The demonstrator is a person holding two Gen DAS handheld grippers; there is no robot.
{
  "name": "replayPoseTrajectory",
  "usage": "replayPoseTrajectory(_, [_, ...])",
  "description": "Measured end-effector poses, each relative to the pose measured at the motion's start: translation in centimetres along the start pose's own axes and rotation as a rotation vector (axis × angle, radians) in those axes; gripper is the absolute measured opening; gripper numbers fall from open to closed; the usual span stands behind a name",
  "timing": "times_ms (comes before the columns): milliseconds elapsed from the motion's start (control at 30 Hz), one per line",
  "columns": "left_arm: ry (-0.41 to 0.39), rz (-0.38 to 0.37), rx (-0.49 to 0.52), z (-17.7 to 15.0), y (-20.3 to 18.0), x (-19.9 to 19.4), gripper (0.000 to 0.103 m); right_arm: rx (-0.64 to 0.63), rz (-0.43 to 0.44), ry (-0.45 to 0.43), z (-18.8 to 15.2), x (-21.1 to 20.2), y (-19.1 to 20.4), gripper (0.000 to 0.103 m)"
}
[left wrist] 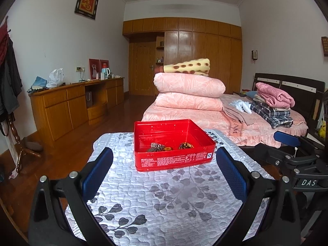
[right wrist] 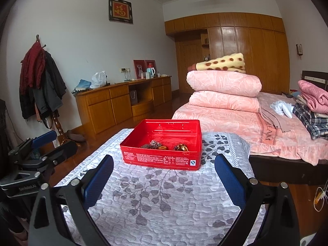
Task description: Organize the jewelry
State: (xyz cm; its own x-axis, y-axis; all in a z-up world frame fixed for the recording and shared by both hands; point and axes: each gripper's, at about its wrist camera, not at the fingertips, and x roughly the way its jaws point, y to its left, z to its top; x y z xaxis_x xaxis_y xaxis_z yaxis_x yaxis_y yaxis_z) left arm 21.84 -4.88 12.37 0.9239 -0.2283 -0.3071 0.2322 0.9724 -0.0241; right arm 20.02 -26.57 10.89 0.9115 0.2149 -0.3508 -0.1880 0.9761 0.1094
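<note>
A red open tin box [left wrist: 174, 160] stands on a table with a silver leaf-patterned cloth [left wrist: 164, 201]; it also shows in the right wrist view [right wrist: 160, 160]. Inside lie dark beaded jewelry pieces [left wrist: 156, 147] and a gold-brown piece [left wrist: 186, 145], seen also in the right wrist view as the dark pieces [right wrist: 152, 145] and the gold-brown piece [right wrist: 181, 147]. My left gripper [left wrist: 164, 164] is open and empty, just short of the box. My right gripper [right wrist: 164, 168] is open and empty, also just short of the box. The right gripper shows at the right in the left wrist view [left wrist: 287, 141], the left gripper at the left in the right wrist view [right wrist: 44, 137].
A bed [left wrist: 235, 119] with stacked pink quilts [left wrist: 188, 92] and folded clothes [left wrist: 272, 102] stands beyond the table. A wooden sideboard [left wrist: 78, 100] lines the left wall. A coat rack [right wrist: 41, 82] stands at the left. A wardrobe [left wrist: 194, 47] fills the back wall.
</note>
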Motion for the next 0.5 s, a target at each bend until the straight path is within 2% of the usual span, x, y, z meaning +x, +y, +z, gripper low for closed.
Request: replayPoseTrajectory(500, [-0.071,0.001,0.006,0.6,-0.4,-3.0,0.097,-0.038,0.004,-0.062,0.6,-2.5,1.1,0.097])
